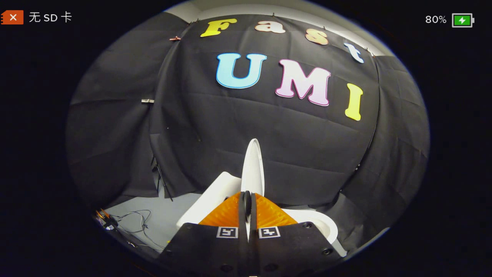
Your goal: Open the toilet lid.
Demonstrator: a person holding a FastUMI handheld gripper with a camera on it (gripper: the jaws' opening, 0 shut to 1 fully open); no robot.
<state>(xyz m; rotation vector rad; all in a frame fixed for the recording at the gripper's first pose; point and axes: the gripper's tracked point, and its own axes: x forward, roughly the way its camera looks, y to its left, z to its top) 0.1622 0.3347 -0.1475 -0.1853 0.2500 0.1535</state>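
Lifting is well along: going from left to right, loose cables [134,223] lie on the grey floor [169,209] by the foot of the booth's black cloth, then comes the white toilet [215,198], and rising from it the toilet lid [252,165], seen edge-on and standing nearly upright just ahead of the fingers. The gripper [248,209] is clenched on that lid, its orange fingers [226,213] drawn close together with the thin white edge pinched between them; both pads seem to press on it, though the contact itself is partly hidden. To the right, the rounded rim of the bowl [326,231] shows beyond the gripper's black body. To finish well, I judge the lid should be carried on along its hinge arc rather than pulled straight, with the grip kept light enough for the edge to pivot between the pads, and let go only once the lid leans past upright and rests on its own.
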